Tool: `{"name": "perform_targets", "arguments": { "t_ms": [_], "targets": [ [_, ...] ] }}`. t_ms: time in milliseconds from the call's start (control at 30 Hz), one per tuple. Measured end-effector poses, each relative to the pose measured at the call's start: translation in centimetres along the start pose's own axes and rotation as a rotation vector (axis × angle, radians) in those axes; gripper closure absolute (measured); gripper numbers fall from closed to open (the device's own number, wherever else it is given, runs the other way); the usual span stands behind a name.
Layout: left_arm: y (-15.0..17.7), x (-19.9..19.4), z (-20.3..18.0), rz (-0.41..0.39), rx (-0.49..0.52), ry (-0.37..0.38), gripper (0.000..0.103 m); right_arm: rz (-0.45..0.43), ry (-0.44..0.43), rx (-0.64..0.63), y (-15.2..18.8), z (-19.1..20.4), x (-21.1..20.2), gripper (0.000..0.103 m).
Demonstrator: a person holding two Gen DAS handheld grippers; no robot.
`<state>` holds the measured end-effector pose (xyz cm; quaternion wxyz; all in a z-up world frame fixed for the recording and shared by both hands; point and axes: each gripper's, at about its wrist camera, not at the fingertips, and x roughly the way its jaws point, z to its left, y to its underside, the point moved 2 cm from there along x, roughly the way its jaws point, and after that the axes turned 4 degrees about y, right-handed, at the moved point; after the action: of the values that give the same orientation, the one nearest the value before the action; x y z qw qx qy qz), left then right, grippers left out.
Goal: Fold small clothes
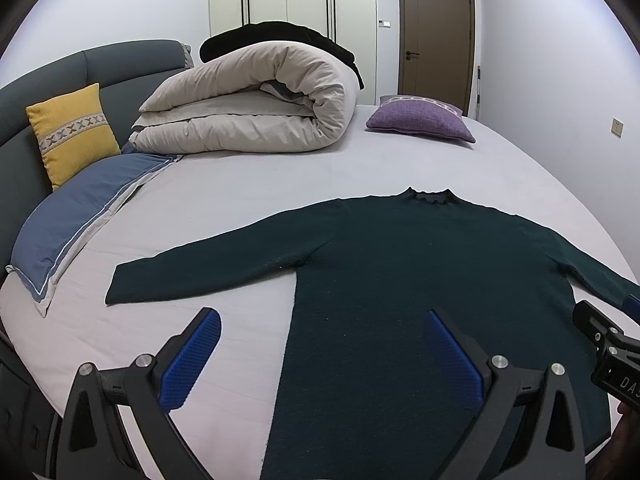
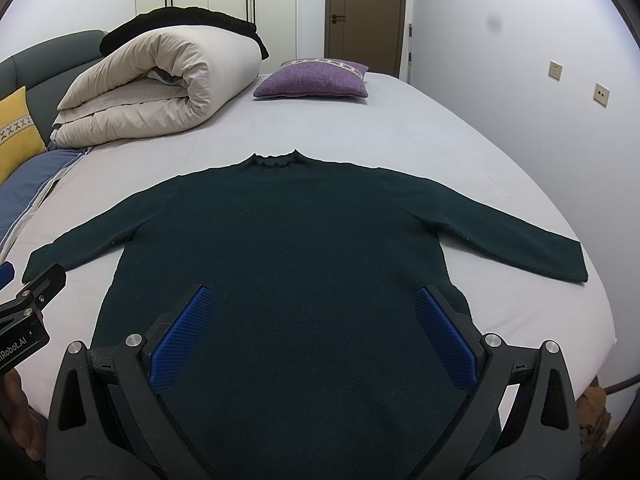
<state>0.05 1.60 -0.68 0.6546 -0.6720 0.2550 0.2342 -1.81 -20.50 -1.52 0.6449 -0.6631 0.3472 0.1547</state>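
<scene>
Across the near half of the bed [image 2: 500,152], bare sheet lies open beyond the collar and past both cuffs. Flat there, a dark green sweater [image 2: 296,240] spreads both sleeves wide. Left gripper [image 1: 322,354] and right gripper [image 2: 310,334] hover near its hem, jaws apart, empty.

The sweater [image 2: 288,248] lies flat on the bed [image 2: 460,140], collar toward the far end and both sleeves spread out to its sides. Behind the sweater to the left sits the rolled duvet [image 2: 152,88], with a cushion [image 2: 314,78] behind the sweater to the right of that duvet, and a pillow [image 1: 80,216] left of the sweater with another cushion [image 1: 74,132] propped behind it against the headboard [image 1: 80,68]. The left gripper [image 1: 322,354] hovers over the sweater's left hem edge, the right gripper [image 2: 312,332] over its lower middle.
</scene>
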Motion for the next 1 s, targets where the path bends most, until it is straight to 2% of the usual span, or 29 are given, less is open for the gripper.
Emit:
{"name": "perform_targets", "arguments": {
  "t_ms": [1000],
  "targets": [
    [0.27,-0.15,0.38,0.000,-0.005,0.001,0.000,0.002,0.001,-0.006,0.26,0.22,0.08,0.000]
  ]
}}
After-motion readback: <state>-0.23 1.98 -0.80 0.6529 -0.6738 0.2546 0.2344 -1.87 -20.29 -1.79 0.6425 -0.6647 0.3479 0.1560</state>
